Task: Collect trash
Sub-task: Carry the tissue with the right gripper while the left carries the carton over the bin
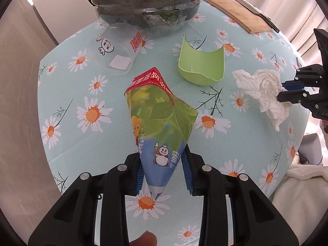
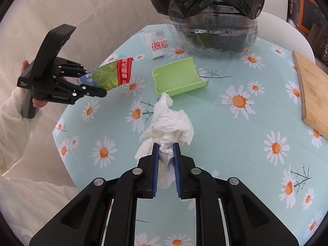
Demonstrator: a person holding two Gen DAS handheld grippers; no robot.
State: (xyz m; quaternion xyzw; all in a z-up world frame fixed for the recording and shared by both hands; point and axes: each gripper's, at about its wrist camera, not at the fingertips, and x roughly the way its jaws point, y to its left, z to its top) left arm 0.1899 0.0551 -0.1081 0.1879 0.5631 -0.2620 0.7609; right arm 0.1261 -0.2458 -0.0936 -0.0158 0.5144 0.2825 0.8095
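Observation:
My left gripper (image 1: pixel 163 170) is shut on a flattened paper cone wrapper (image 1: pixel 157 119), green, blue and red, held above the table; it also shows in the right wrist view (image 2: pixel 108 78). My right gripper (image 2: pixel 165 160) is shut on a crumpled white tissue (image 2: pixel 170 123), which also shows in the left wrist view (image 1: pixel 264 88). A clear bin lined with a black bag (image 2: pixel 211 20) stands at the far side of the table. A broken green plastic piece (image 1: pixel 202 65) and a clear plastic cup (image 1: pixel 114 49) lie on the table.
The round table has a light blue daisy cloth (image 2: pixel 235 143). A wooden cutting board (image 2: pixel 313 94) lies at the right, with a knife (image 1: pixel 256 12) on it in the left wrist view. A white cloth lies off the table's edge.

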